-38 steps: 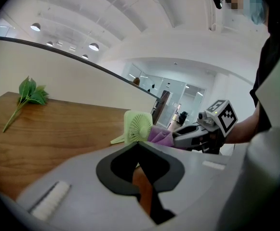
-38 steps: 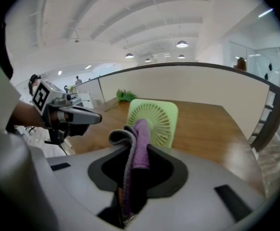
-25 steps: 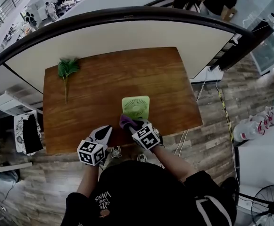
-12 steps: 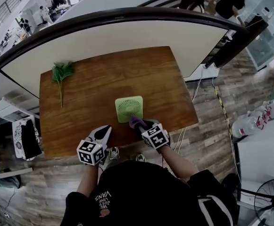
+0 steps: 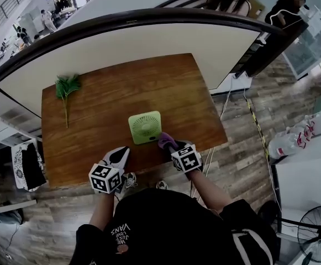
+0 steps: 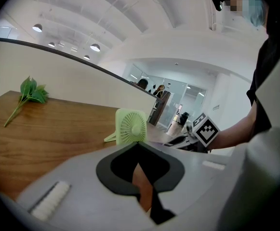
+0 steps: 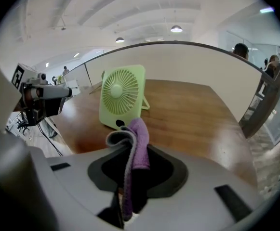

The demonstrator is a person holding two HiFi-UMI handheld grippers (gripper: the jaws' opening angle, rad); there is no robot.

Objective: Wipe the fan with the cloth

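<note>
A small light-green square fan [image 5: 145, 127] stands upright on the wooden table [image 5: 94, 120], near its front edge. My right gripper [image 5: 171, 146] is shut on a folded purple cloth [image 5: 165, 141] right at the fan's near right corner; I cannot tell whether the cloth touches it. In the right gripper view the cloth [image 7: 136, 143] sticks up from the right gripper [image 7: 128, 177], in front of the fan [image 7: 122, 96]. My left gripper [image 5: 120, 154] hovers over the table's front edge, left of the fan, shut and holding nothing. The left gripper view shows the fan [image 6: 131, 125] ahead of the left gripper [image 6: 142, 179].
A green leafy sprig [image 5: 65, 87] lies at the table's far left. A curved dark-railed wall [image 5: 149, 21] runs behind the table. Cables [image 5: 212, 159] hang off the table's right corner onto the wooden floor. A standing floor fan [image 5: 315, 237] is at the lower right.
My right gripper has carried the cloth rightward along the fan's near side, from its left corner to its right corner. The left gripper has stayed put.
</note>
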